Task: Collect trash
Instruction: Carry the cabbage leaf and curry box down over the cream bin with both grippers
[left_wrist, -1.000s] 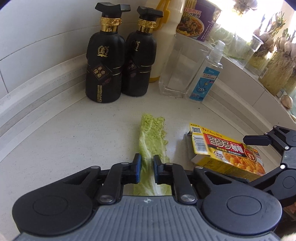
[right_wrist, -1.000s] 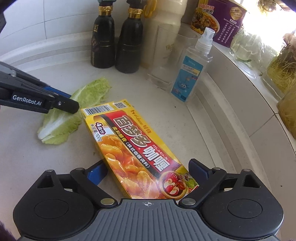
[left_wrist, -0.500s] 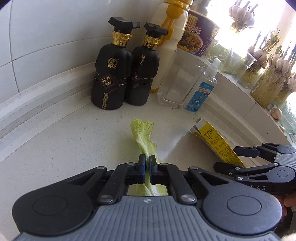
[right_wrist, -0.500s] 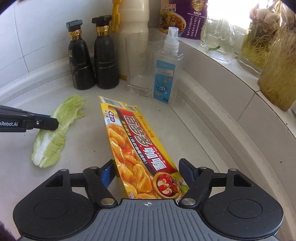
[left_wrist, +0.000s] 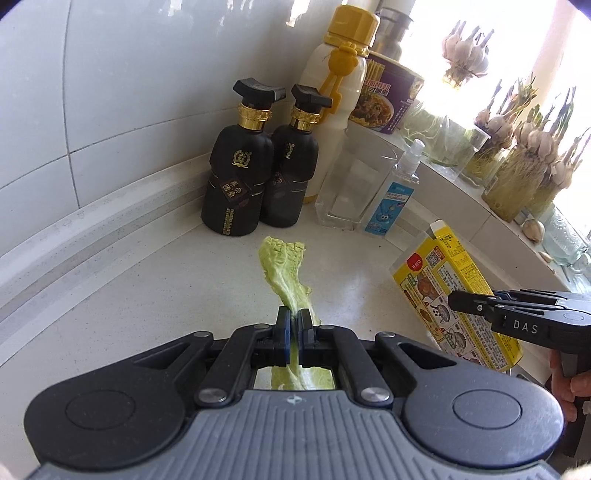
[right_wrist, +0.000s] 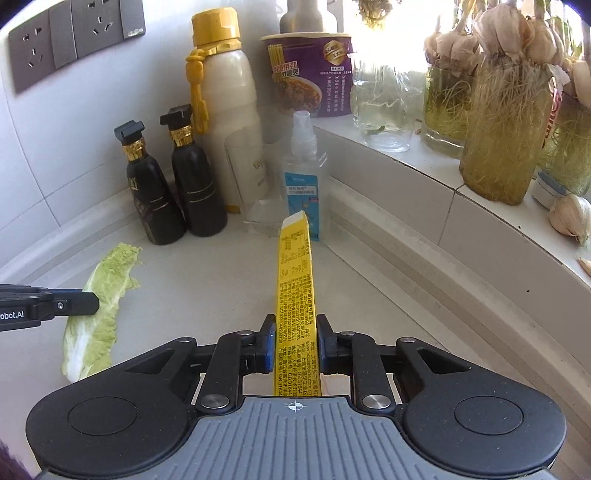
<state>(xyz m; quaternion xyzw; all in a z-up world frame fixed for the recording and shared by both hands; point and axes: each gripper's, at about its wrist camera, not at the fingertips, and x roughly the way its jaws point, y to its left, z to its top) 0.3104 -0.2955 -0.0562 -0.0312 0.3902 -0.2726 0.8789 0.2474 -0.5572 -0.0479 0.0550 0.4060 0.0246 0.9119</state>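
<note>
A pale green cabbage leaf hangs from my left gripper, which is shut on its stalk end; the leafy tip droops toward the white counter. In the right wrist view the same leaf shows beside the left gripper. A yellow curry box stands on its narrow edge between the blue pads of my right gripper, whose jaws are closing and touch both of its faces. From the left wrist view the box is tilted up off the counter in the right gripper.
Two black bottles stand in the corner next to a white bottle with a yellow cap, a clear glass and a small spray bottle. A noodle cup and jars of sprouting garlic line the raised ledge.
The left jaws shut on the leaf and raised it off the counter. The right jaws narrowed onto the box, which turned from lying flat to standing on edge and rose.
</note>
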